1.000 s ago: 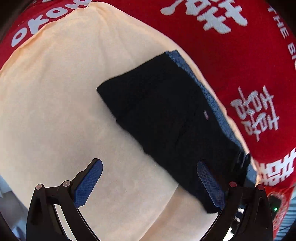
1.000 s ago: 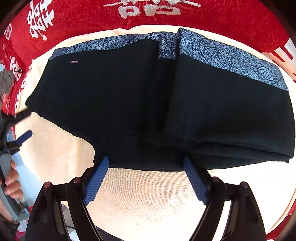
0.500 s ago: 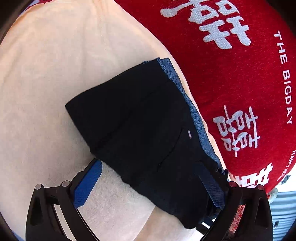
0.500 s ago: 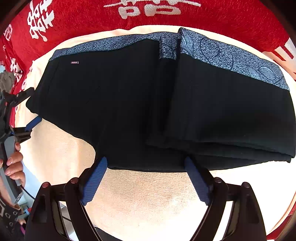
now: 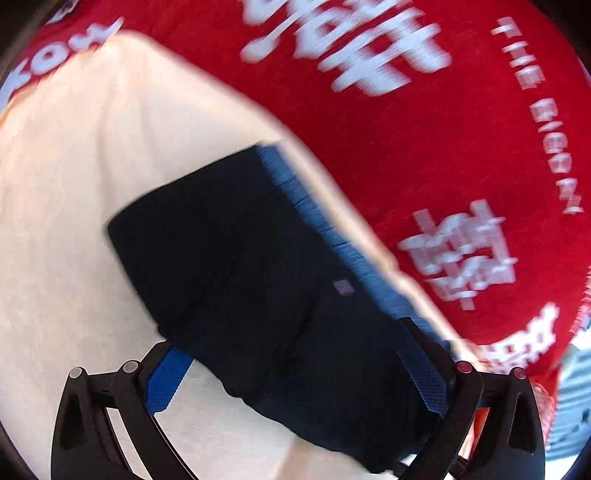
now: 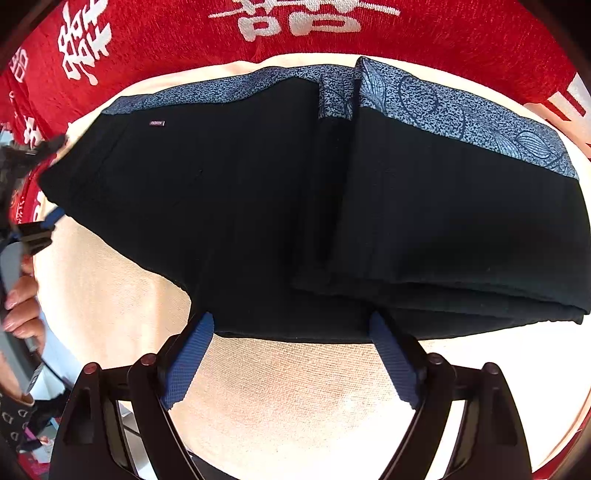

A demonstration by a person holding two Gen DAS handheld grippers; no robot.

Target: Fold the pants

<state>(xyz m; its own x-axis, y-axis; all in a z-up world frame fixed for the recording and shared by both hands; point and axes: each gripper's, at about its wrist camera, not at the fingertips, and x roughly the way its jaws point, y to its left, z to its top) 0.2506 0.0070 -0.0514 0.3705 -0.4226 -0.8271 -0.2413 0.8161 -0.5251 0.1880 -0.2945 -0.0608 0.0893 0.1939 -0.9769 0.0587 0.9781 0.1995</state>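
Black pants point(image 6: 258, 192) with a blue patterned waistband point(image 6: 443, 110) lie folded on a cream cloth point(image 6: 295, 398); their right part is laid over the middle. My right gripper point(image 6: 291, 325) is open and points down, its blue fingertips point(image 6: 199, 332) at the pants' near edge, nothing between them. In the blurred left wrist view the pants point(image 5: 240, 258) run from the centre to the lower right. My left gripper point(image 5: 291, 339) is open wide with the pants' end lying between its jaws. That left gripper point(image 6: 37, 229) also shows at the pants' left end, held by a hand point(image 6: 22, 306).
A red cloth with white characters point(image 6: 295, 22) lies under the cream cloth and borders it on the far side and the left. In the left wrist view the red cloth point(image 5: 461, 147) fills the upper right. The cream cloth point(image 5: 74, 221) stretches out to the left of the pants.
My left gripper has moved in over the pants' left end, so the cloth now lies between its wide jaws; its view is blurred. The right gripper and the pants have stayed put.
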